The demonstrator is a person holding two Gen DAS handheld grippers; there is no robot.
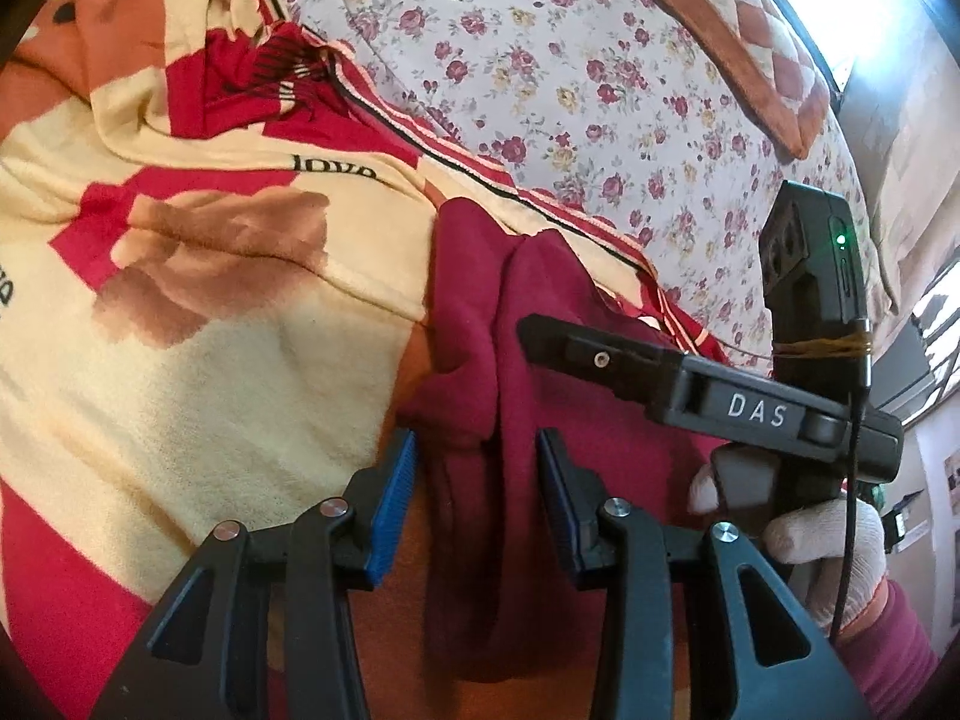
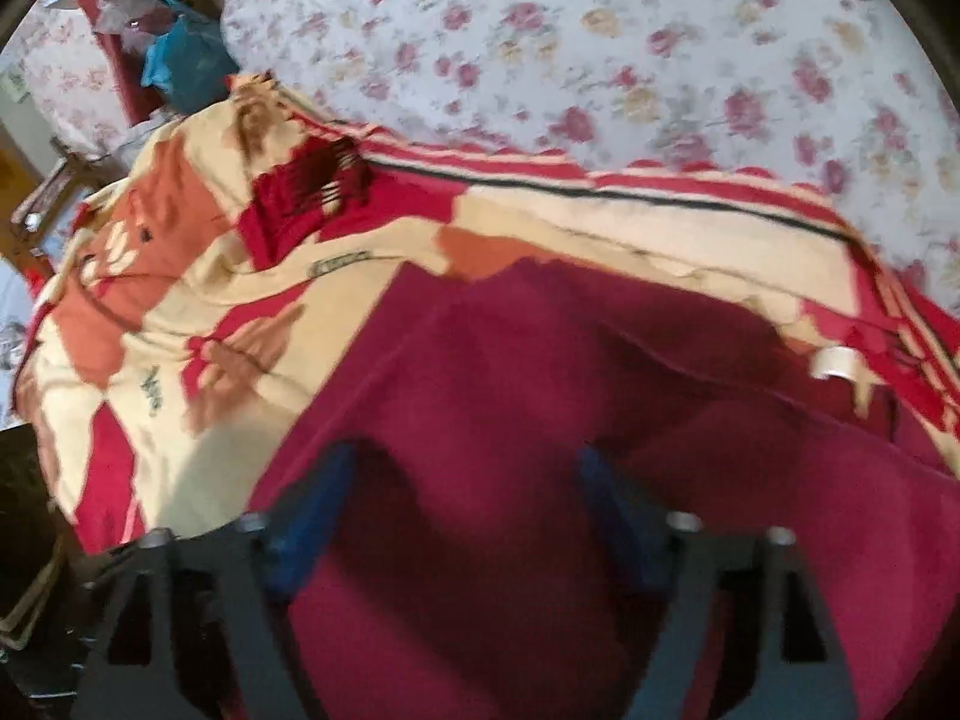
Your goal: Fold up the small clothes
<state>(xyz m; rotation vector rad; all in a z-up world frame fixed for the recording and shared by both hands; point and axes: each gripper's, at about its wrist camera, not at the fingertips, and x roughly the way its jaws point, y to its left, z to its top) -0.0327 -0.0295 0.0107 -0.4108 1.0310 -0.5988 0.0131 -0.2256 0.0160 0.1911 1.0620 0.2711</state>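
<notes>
A dark red small garment [image 1: 480, 324] lies bunched on a cream, red and brown blanket [image 1: 180, 312]. My left gripper [image 1: 477, 468] is open, its blue-padded fingers [image 1: 396, 498] on either side of a fold of the garment. The right gripper's black body [image 1: 720, 396] crosses over the garment at the right, held by a white-gloved hand [image 1: 828, 540]. In the blurred right wrist view the garment [image 2: 510, 420] spreads wide below my right gripper [image 2: 462, 486], which is open just above the cloth. A white tag [image 2: 834, 363] shows at the garment's far right edge.
A floral bedsheet [image 1: 570, 60] covers the bed beyond the blanket [image 2: 180, 276]. A brown and cream checked pillow [image 1: 738, 42] lies at the far right. Clutter with a blue bag [image 2: 180, 66] sits past the bed's far left corner. A bright window [image 1: 870, 12] is at right.
</notes>
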